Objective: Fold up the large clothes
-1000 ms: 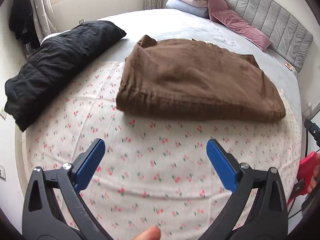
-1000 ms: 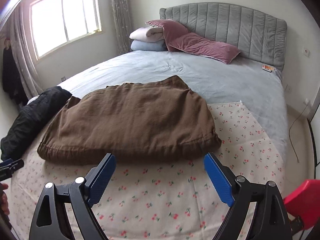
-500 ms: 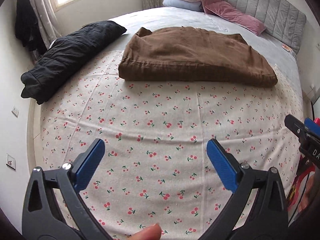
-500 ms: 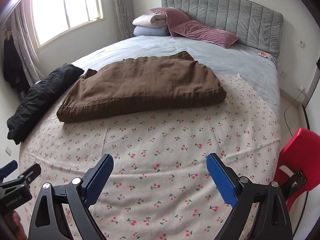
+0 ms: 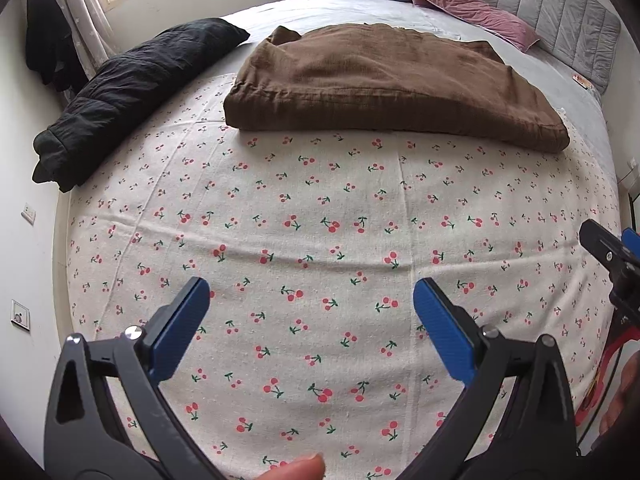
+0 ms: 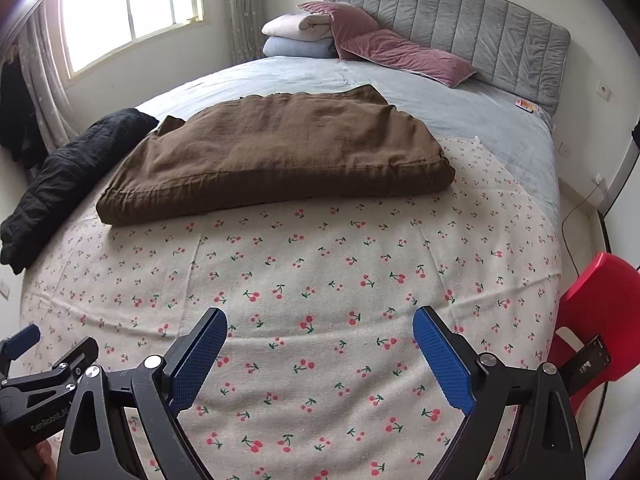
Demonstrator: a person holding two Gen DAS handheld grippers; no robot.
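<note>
A bed [image 6: 500, 120] is shown from two wrist views, its near half covered by a cream sheet printed with cherries [image 5: 320, 240]. A brown garment [image 5: 384, 88], folded into a thick rectangular bundle, is laid across the far edge of the cherry-print sheet, partly on the grey bedcover beyond. In the right wrist view the same brown garment [image 6: 272, 156] is seen lying flat, its near hem parallel to the edge of the picture. A black padded jacket [image 5: 128, 92] is laid lengthwise along the left side of the bed, near the brown garment but apart from it. Pink pillows [image 6: 392, 48] and folded bedding [image 6: 300, 36] are stacked against a grey upholstered headboard [image 6: 472, 28]. A window [image 6: 128, 12] is set in the left wall, and a red chair [image 6: 596, 312] is placed at the right of the bed.

The left hand-held gripper [image 5: 312, 324] is held over the bare near part of the sheet, its blue-padded fingers [image 5: 180, 332] spread wide with nothing between them. The right hand-held gripper [image 6: 320, 352] is likewise held wide apart and empty over the sheet. Both are well short of the brown garment. Each hand-held gripper is partly visible at the edge of the other's view.
</note>
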